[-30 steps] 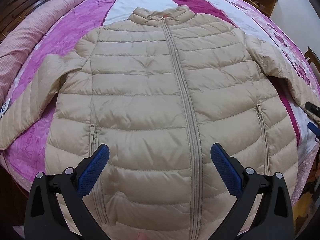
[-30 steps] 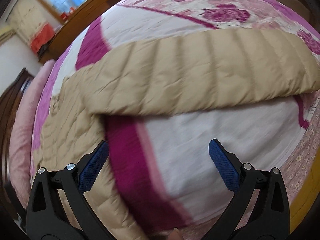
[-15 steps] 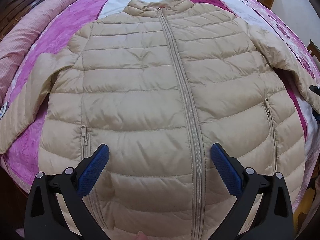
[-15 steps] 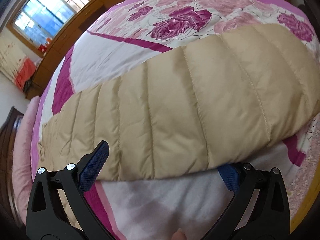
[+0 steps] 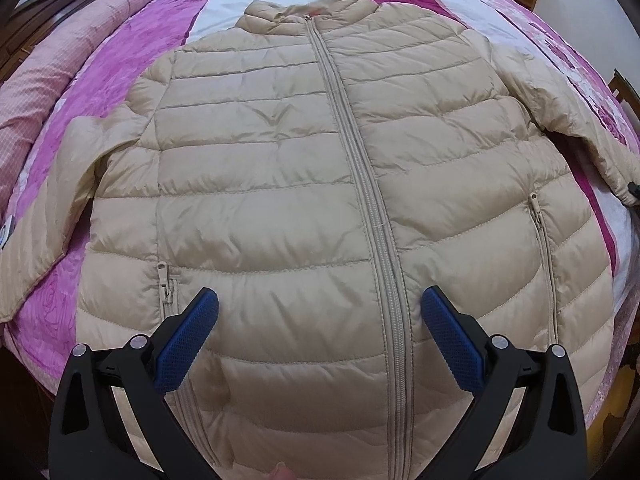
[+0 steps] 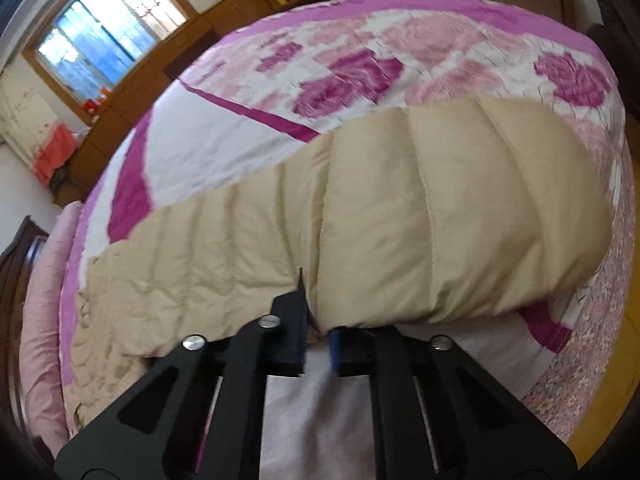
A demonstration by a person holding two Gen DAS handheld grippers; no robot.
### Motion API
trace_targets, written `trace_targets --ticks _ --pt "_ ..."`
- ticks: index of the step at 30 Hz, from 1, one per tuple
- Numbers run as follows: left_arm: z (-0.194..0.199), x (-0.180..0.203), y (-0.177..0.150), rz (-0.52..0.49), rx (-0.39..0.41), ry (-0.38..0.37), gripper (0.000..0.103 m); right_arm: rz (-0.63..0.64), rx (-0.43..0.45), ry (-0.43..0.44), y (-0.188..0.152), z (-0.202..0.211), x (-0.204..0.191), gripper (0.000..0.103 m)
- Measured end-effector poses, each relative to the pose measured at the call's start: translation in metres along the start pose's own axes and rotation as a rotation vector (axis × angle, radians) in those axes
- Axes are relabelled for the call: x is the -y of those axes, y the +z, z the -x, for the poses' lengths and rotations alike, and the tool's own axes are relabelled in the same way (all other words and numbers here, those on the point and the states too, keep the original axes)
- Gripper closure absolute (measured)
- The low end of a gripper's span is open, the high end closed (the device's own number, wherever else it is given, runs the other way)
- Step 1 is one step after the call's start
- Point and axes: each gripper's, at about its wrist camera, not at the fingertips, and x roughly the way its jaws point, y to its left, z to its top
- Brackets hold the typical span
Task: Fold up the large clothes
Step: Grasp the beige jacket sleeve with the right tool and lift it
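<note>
While the jacket lies face up on the bed, this is how the room looks from where I'm standing:

Jacket: beige puffer jacket [image 5: 280,184], spread flat on the bed [image 5: 132,80], front side up, zip [image 5: 360,184] closed all the way to the collar [image 5: 308,14], collar pointing at the far end.
Pockets: one zipped pocket low on each side, puller on the near-left one [image 5: 165,284] easy to spot, the other [image 5: 536,204] over on the right half.
Sleeves: both stretched out sideways; one [image 5: 44,216] runs off toward the left bed edge, the other sleeve [image 6: 400,216] lies across the flowery part of the cover.
Left gripper: the left one [image 5: 320,300] hangs over the lower front of the jacket, blue pads [image 5: 188,336] wide apart, nothing between them, zip passing just inside the right-hand finger.
Right gripper: the right one [image 6: 316,320] is at the near edge of that sleeve, fingers drawn almost together and pinching the fabric partway along it; the puffy cuff end bulges off to the right of the pinch.
Bed cover: pink, magenta and white stripes with rose print [image 6: 348,80].
Other stuff: rolled pink quilt [image 5: 60,60] along the left side, window [image 6: 100,32] in the far wall, wooden cabinets [image 6: 224,20] next to it. Right view is a bit blurry.
</note>
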Motion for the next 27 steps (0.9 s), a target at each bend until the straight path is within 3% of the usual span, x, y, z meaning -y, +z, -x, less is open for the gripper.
trace_targets --ticks 4,12,18,27 --pt "0.0 0.001 0.001 -0.025 0.004 0.004 0.005 0.123 0.074 0.014 0.001 0.023 -0.027 0.098" --pt "0.003 -0.005 0.003 -0.045 0.02 0.015 0.005 0.263 0.142 0.144 -0.003 0.066 -0.091 0.098" --pt "0.006 -0.02 0.007 -0.029 0.041 0.046 0.005 0.394 0.141 0.233 -0.016 0.084 -0.15 0.098" --pt "0.011 -0.055 0.008 0.047 0.06 0.066 0.005 0.543 0.072 0.361 -0.053 0.084 -0.23 0.098"
